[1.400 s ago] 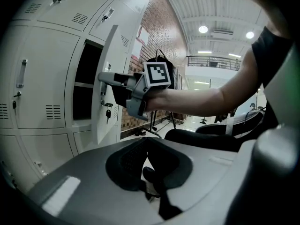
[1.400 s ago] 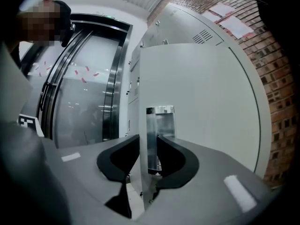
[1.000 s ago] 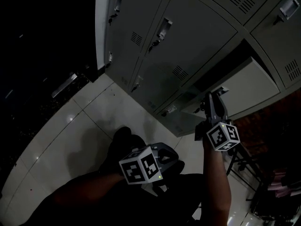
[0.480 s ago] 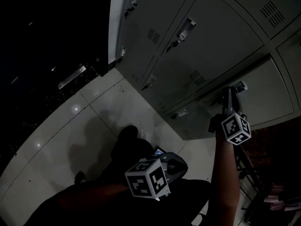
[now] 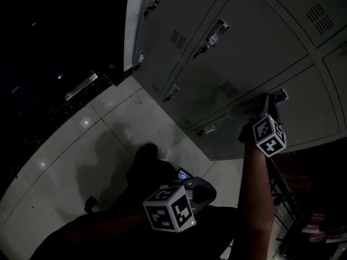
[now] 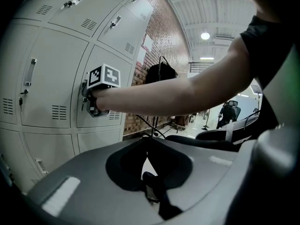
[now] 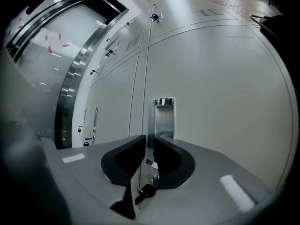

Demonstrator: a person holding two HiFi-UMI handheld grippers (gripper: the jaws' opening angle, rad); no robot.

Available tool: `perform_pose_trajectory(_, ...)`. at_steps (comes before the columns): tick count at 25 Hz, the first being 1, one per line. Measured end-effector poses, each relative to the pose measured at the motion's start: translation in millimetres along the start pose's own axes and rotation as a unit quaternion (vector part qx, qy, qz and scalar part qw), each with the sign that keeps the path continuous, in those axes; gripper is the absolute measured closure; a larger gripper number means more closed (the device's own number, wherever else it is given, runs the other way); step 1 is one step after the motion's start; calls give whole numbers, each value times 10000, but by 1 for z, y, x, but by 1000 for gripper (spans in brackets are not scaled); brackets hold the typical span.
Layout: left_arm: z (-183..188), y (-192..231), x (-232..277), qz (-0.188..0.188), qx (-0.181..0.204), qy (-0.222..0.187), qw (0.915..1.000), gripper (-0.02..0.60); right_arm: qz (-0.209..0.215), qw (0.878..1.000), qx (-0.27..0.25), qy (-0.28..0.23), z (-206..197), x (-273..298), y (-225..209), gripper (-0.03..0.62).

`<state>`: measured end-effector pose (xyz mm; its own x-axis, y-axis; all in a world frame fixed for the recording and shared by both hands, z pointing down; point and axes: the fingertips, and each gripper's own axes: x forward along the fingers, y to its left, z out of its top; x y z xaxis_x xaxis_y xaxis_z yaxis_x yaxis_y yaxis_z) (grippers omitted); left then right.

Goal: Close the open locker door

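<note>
Right tool is pressed up to the pale grey metal locker door; jaws clenched to a thin slit w/ nothing in them, tips right by the shiny recessed metal handle; small dark key hangs in the lock just under the jaws; in the head view the door sits flush w/ the rest of the grey locker bank, so shut afaict; left tool clenched too, empty, held low by the person's body, well apart from the lockers
</note>
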<state>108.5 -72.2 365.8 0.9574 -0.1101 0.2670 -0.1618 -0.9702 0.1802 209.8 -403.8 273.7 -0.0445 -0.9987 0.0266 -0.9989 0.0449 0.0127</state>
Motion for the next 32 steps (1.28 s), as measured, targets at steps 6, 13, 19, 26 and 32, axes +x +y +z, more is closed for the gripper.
perform_pose_trajectory(6, 0, 0, 1, -8, 14, 4, 10000, 569, -319, 9988, -292, 231, 0, -2, -3, 534)
perform_pose_trajectory(13, -1, 2, 1, 12, 35, 13, 10000, 569, -398, 9966, -666, 293, 8, -17, -2, 536)
perform_pose_trajectory(19, -2, 0, 1, -11, 59, 55, 10000, 569, 57, 9951, -942, 303, 7, -43, 13, 591)
perform_pose_trajectory(26, -3, 2, -2, -9, 96, 127, 9999, 569, 448, 9957, -681, 440, -6, -90, 18, 592)
perform_pose_trajectory(32, -3, 2, -4, 23, 123, 146, 9998, 569, 821, 9930, -457, 710, -37, -136, 28, 592)
